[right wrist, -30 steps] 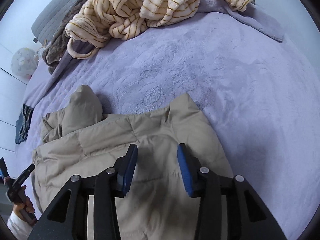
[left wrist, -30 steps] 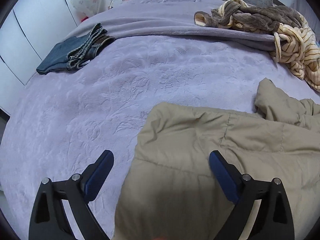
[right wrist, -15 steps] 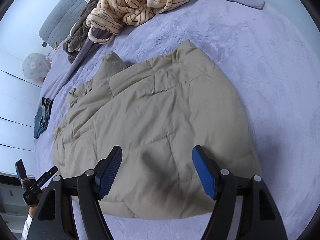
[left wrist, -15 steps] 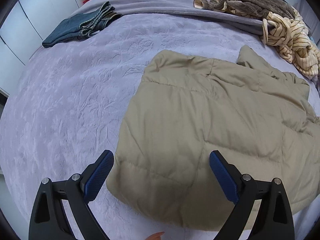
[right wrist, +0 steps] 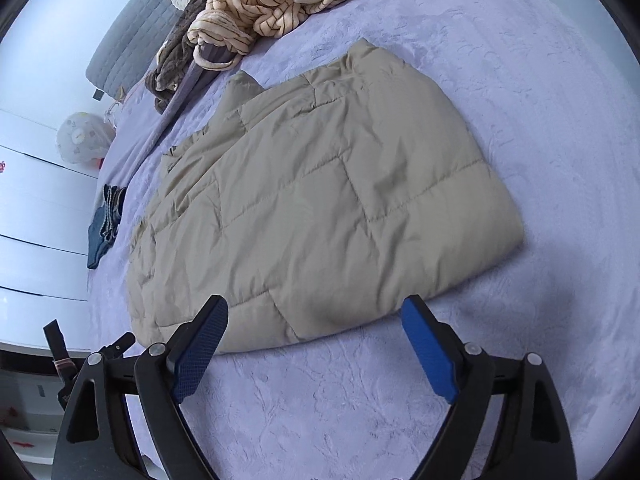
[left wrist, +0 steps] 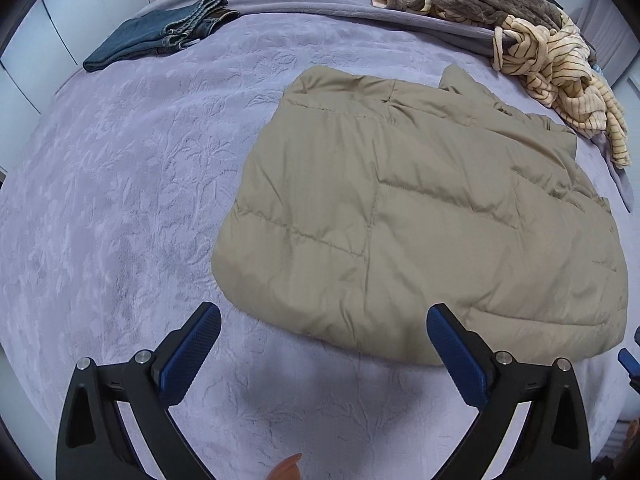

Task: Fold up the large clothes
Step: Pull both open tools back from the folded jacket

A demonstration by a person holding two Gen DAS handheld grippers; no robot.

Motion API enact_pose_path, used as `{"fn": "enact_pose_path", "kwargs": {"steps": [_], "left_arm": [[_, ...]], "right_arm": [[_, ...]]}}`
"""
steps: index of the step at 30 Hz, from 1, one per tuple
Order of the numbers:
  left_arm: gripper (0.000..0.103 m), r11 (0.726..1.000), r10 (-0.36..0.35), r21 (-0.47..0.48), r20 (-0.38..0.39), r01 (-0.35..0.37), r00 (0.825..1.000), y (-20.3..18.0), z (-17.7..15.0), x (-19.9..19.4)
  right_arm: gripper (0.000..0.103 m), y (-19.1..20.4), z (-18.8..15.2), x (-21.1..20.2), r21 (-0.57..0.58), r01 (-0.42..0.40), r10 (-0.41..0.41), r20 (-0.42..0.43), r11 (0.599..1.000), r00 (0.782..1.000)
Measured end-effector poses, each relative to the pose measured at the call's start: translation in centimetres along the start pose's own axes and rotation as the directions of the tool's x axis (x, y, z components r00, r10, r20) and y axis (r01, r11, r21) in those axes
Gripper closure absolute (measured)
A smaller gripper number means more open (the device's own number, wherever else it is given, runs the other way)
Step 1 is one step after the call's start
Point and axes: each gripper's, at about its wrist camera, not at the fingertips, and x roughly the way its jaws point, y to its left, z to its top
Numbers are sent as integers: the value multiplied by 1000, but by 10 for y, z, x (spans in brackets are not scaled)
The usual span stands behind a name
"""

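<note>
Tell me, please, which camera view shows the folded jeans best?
The left wrist view: the folded jeans lie whole and unobstructed on the purple blanket, seams visible. The right wrist view shows them only as a small, distorted dark strip near the frame's left edge.

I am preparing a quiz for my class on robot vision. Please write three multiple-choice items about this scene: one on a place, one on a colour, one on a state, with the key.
1. Where do the folded jeans lie, seen from the left wrist?
A. on the jacket
B. at the far left of the bed
C. on the floor

2. What colour is the quilted jacket?
A. red
B. black
C. tan

3. How is the left gripper?
A. open, holding nothing
B. shut on the jacket
C. shut on the jeans

Key: 1 B, they rest on the purple blanket away from the jacket; 2 C, its fabric is tan; 3 A, its blue pads stand wide apart.
</note>
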Motion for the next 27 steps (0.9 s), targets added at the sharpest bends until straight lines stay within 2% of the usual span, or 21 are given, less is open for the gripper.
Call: {"fn": "enact_pose_path", "kwargs": {"steps": [3,6,14,18,22,27], "left_arm": [[0,1000,-3,3,-12,3,1000,1,-9,-3],[0,1000,-11,4,-29,11,1000,2,-18,-2],[0,996,-76,-62,-104,70,992,12,-41,7],[0,996,-70,-67,-139,61,988,13,-47,16],[0,995,-49,-94,-137,36,989,15,-46,20],[0,994,-78,-85,-154,66,985,14,-41,29]], "right_arm": [[11,-5,-12,-3,31,-19,19,5,999,1000],[0,-8,-22,-5,53,-30,30,8,998,1000],[0,-19,-43,9,157,-87,90,-14,984,996],[0,-25,-49,18,214,-108,121,-48,971,991],[0,-34,-49,29,276,-111,140,-86,955,986],[0,-45,-43,38,333,-123,165,-101,935,981]]}}
